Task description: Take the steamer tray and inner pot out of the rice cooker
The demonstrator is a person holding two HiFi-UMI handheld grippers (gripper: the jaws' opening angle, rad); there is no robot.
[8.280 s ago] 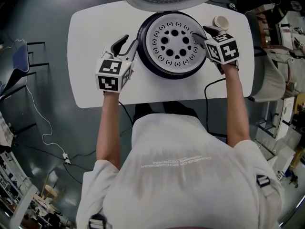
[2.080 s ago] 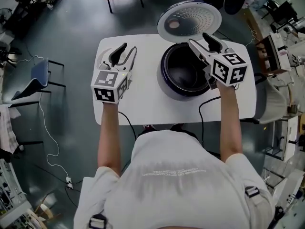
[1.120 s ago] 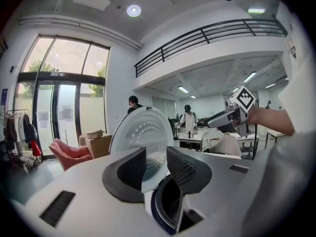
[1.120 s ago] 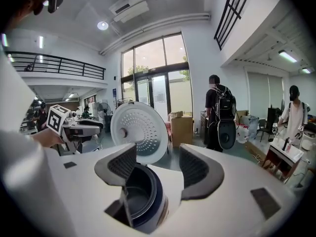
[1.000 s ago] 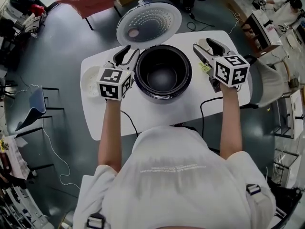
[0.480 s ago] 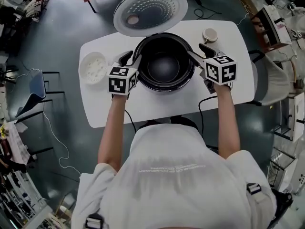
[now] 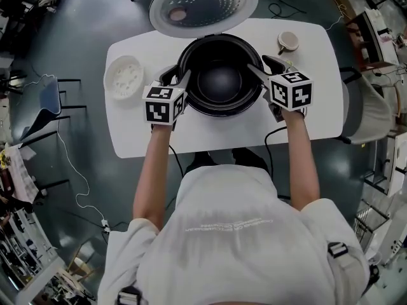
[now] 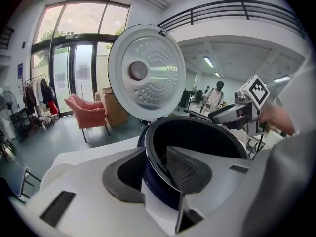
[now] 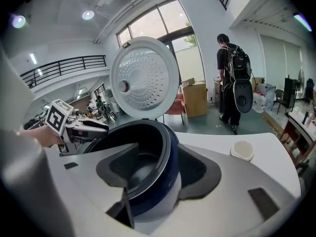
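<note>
Left tongs (image 7: 178, 76) are standing apart, straddling the left rim of the inner pot (image 7: 219, 84): one jaw inside, one outside, neither pressing. Right tongs (image 7: 262, 66) are straddling the right rim likewise. Their jaws have just been closing with the rim between them, pads not yet biting. The pot is sitting in the rice cooker (image 7: 216, 111) at the tabletop's (image 7: 191, 135) far middle, lid (image 7: 203, 2) up. By the left edge the steamer tray (image 7: 124, 78) is lying, already out. Step in hand, as I judge: gripping the pot. Next move is calling for both pairs clamping evenly, then lifting straight up.
</note>
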